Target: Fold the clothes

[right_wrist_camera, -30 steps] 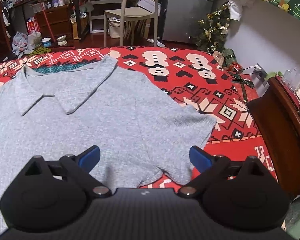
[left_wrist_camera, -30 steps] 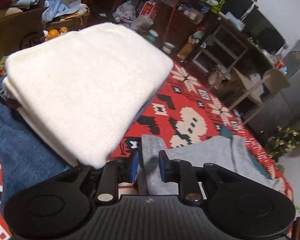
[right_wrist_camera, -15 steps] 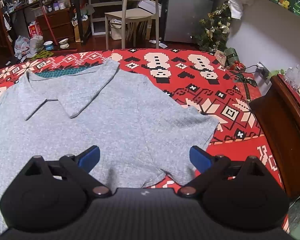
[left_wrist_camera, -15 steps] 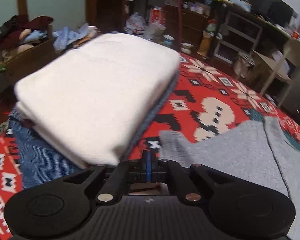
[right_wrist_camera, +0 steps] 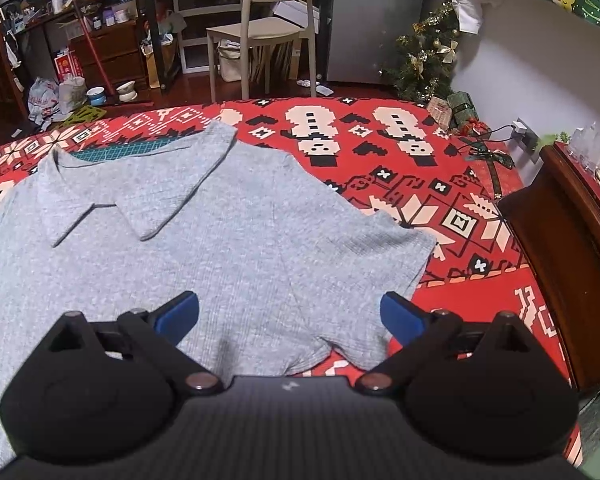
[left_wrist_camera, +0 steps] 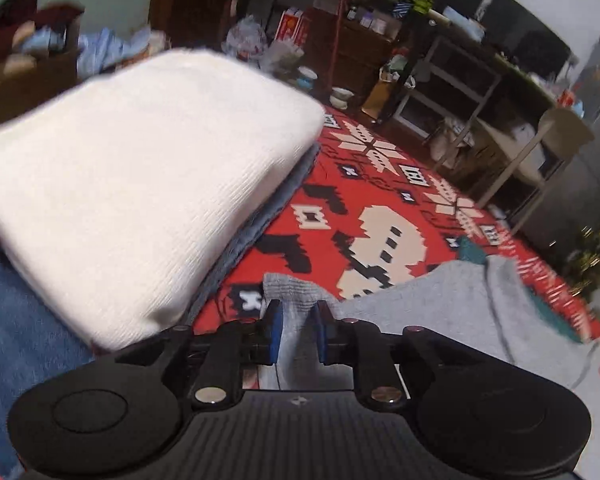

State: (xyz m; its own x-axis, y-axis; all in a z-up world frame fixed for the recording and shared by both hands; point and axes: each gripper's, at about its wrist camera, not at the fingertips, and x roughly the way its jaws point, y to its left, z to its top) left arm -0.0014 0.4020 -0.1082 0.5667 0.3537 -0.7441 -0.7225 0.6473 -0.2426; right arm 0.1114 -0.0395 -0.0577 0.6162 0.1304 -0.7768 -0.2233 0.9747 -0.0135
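Observation:
A grey polo shirt (right_wrist_camera: 204,232) lies flat, collar away from me, on a red patterned blanket (right_wrist_camera: 420,168). My right gripper (right_wrist_camera: 290,316) hovers wide open over the shirt's near edge, beside its right sleeve (right_wrist_camera: 384,248), with nothing held. In the left wrist view the shirt's other sleeve (left_wrist_camera: 296,290) runs up between the blue pads (left_wrist_camera: 274,330) of my left gripper (left_wrist_camera: 299,330). These stand a narrow gap apart, astride the sleeve cloth and not pressed together.
A folded white knit (left_wrist_camera: 140,184) sits on folded blue denim (left_wrist_camera: 24,320) just left of the left gripper. A dark wooden cabinet (right_wrist_camera: 568,256) borders the blanket's right side. A chair (right_wrist_camera: 268,28), shelves and floor clutter stand beyond the far edge.
The left gripper shut fully half a second ago and now stands slightly apart again, with the grey sleeve between its pads. The right gripper has stayed open and has barely moved.

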